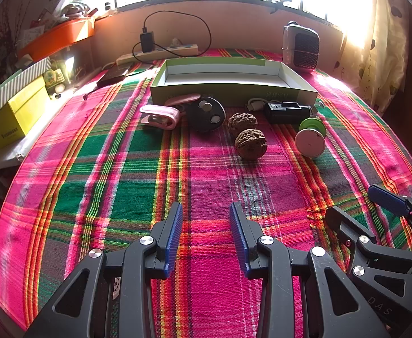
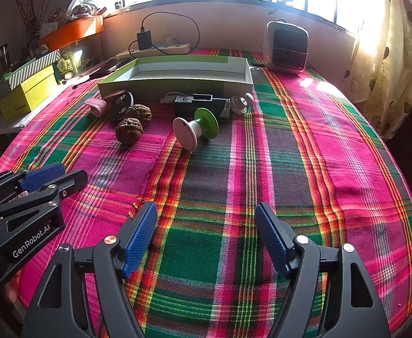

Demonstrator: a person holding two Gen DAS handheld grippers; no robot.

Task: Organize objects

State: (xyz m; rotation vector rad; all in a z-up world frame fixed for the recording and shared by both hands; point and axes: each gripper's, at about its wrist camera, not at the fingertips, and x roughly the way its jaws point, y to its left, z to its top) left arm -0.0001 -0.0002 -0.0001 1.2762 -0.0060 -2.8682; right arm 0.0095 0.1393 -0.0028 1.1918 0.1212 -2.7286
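Observation:
On the pink-and-green plaid cloth [image 1: 206, 174], in front of an open green-and-white box [image 1: 234, 91] [image 2: 177, 87], lies a row of small items. From the left these are a pink clip [image 1: 160, 114] [image 2: 97, 105], a black oval fob [image 1: 206, 114] [image 2: 119, 107], two walnuts [image 1: 251, 143] [image 2: 129, 131], a black charger with white cable [image 1: 286, 112] [image 2: 203, 105] and a green-and-white spool [image 1: 310, 139] [image 2: 196, 129]. A white round piece [image 2: 239, 104] sits beside the charger. My left gripper [image 1: 206, 205] [image 2: 73, 170] is open and empty, well short of the items. My right gripper [image 2: 206, 207] [image 1: 349, 200] is open wide, also empty.
A small white heater [image 1: 301, 48] [image 2: 287, 48] stands at the back right, a power strip [image 1: 160, 52] with a plugged-in adapter behind the box. Yellow and striped boxes [image 1: 11, 115] and an orange tray [image 1: 59, 35] crowd the left shelf. A curtain [image 2: 389, 70] hangs on the right.

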